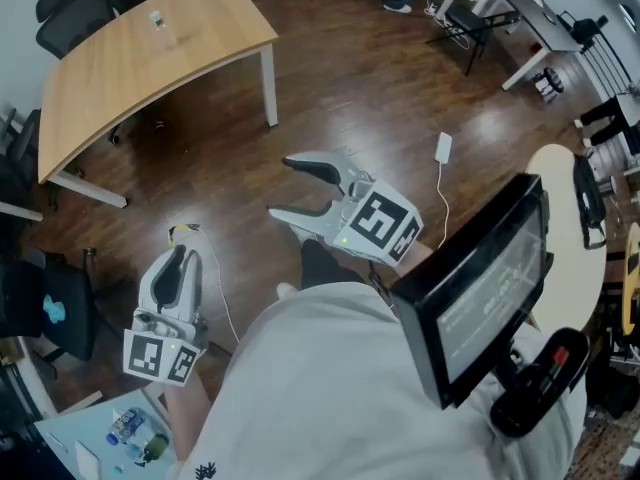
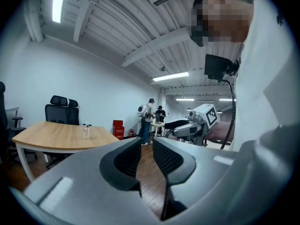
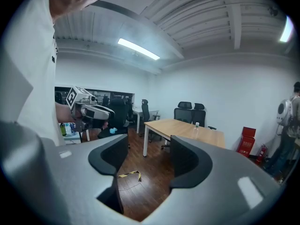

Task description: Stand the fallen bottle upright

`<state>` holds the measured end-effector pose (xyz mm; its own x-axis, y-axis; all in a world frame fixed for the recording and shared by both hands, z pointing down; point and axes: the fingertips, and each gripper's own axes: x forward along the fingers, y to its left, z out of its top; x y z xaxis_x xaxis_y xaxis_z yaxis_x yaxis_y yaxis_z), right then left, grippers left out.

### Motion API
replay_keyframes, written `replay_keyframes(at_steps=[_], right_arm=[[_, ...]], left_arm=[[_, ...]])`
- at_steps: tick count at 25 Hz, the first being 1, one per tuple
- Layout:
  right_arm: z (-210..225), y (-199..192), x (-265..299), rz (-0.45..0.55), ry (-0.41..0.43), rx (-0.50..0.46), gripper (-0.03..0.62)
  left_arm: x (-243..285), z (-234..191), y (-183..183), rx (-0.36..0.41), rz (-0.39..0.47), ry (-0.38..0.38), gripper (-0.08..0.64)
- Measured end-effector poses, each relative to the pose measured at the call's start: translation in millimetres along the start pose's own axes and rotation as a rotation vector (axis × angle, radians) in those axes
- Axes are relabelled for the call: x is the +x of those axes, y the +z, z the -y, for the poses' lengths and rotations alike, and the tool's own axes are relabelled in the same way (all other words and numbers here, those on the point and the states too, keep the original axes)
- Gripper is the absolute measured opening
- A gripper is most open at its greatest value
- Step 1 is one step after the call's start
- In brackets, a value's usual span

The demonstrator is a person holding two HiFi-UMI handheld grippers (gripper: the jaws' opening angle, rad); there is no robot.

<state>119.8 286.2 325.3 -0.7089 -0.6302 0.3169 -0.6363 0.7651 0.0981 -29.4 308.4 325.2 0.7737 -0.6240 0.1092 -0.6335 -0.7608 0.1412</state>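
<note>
A small clear bottle (image 1: 157, 18) stands upright on the wooden table (image 1: 120, 68) at the far left of the head view. It also shows upright in the left gripper view (image 2: 86, 130) and the right gripper view (image 3: 197, 127). No lying bottle is in sight. My left gripper (image 1: 180, 255) hangs low at the left over the floor, jaws a narrow gap apart (image 2: 146, 146) and empty. Higher in the middle, my right gripper (image 1: 283, 188) points toward the table, its jaws wide apart (image 3: 149, 146) with nothing between them. Both grippers are well short of the table.
Black office chairs (image 1: 90, 3) stand behind the table. A strip of yellow-black tape (image 1: 182, 232) and a white adapter with its cable (image 1: 443, 148) lie on the wooden floor. A pale table with several bottles (image 1: 135, 430) is at lower left. People (image 2: 149, 118) stand far back.
</note>
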Motion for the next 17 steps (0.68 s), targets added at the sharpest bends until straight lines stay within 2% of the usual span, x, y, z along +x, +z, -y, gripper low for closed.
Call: replay_keyframes(at_steps=[9, 17], right_arm=[[-10, 2, 11, -0.018, 0.022, -0.016, 0.279], [1, 4, 22, -0.027, 0.033, -0.017, 0.273]], left_arm=[[-11, -2, -7, -0.011, -0.001, 0.010, 0.075], [-1, -10, -1, 0.002, -0.001, 0.002, 0.075]])
